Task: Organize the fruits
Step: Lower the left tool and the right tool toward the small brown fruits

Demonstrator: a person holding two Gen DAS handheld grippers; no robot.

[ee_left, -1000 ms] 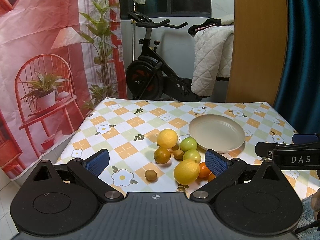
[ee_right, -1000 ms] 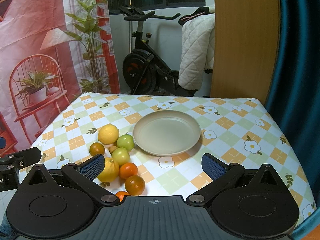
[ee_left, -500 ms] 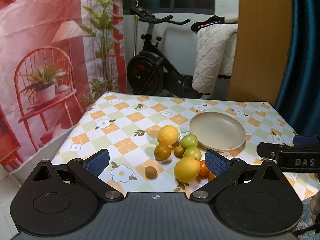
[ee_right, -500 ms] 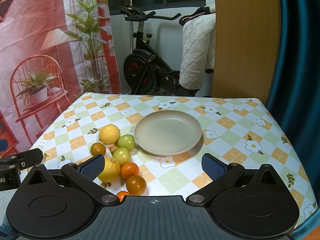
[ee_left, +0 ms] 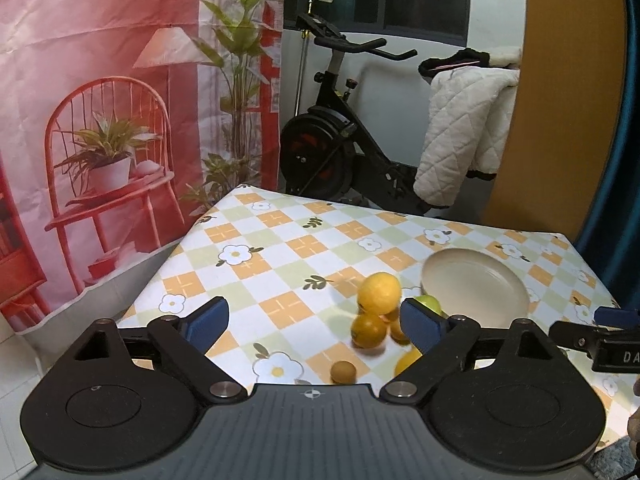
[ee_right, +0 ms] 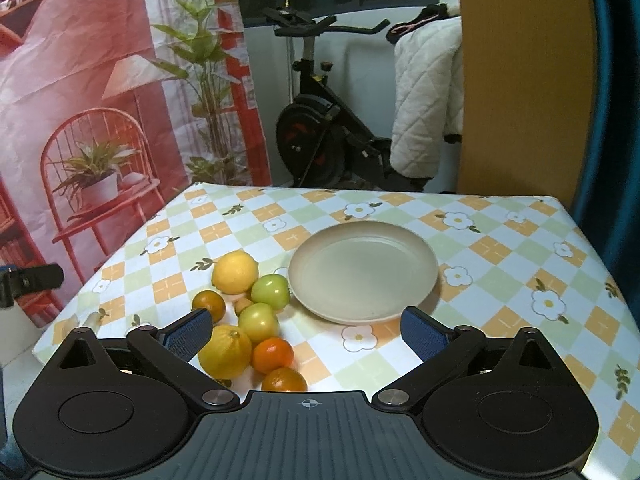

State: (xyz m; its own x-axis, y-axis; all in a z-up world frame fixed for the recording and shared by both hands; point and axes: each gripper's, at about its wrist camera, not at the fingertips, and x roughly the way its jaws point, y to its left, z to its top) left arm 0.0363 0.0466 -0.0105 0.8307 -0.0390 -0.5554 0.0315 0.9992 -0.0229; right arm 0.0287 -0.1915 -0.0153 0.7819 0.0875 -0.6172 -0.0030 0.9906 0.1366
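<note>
A pile of fruit lies on the checked tablecloth beside an empty beige plate (ee_right: 362,272). In it are two lemons (ee_right: 235,272) (ee_right: 226,352), two green fruits (ee_right: 271,290), several oranges (ee_right: 273,355) and a small brown fruit (ee_left: 343,371) set apart. My right gripper (ee_right: 306,334) hovers before the plate with the pile at its left finger. Its jaws are closing, nothing between the pads. My left gripper (ee_left: 314,324) points at bare cloth left of the pile. Its right finger hides part of a green fruit (ee_left: 430,303). Its jaws are closing on nothing.
The table's left edge (ee_left: 176,248) drops off near my left gripper. Beyond the far edge stand an exercise bike (ee_right: 320,136), a white quilted blanket (ee_right: 424,96) and a wooden panel (ee_right: 520,80). A red printed backdrop (ee_left: 100,120) hangs left.
The left view has swung leftward, so the fruit and plate now sit further right in it. The right gripper has come lower and nearer the fruit. Both pairs of jaws have narrowed slightly.
</note>
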